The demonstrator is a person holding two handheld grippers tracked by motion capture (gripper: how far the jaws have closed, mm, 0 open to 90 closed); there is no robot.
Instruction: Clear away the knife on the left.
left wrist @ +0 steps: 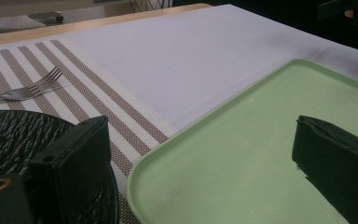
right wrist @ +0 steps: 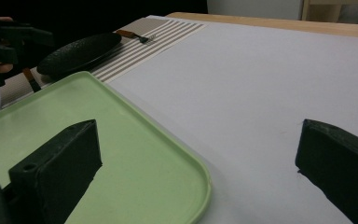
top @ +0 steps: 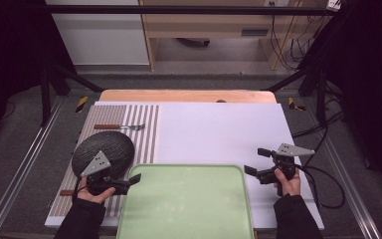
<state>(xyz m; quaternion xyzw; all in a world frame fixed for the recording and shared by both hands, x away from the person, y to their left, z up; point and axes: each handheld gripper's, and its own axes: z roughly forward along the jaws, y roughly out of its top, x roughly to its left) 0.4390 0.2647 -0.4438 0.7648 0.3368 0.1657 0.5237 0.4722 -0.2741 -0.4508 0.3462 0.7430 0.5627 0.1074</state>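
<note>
Both claws stand apart and empty: the left claw (top: 135, 179) by the green tray's (top: 189, 209) left edge, the right claw (top: 256, 162) by its right corner.

Plate (top: 103, 152) left of tray (top: 186, 204) — fork (top: 122, 127) behind.

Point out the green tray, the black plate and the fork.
green tray (top: 189, 209), high view, on its bare flat middle.
black plate (top: 107, 147), high view, on its textured top.
fork (left wrist: 44, 80), left gripper view, on its tines.
</note>
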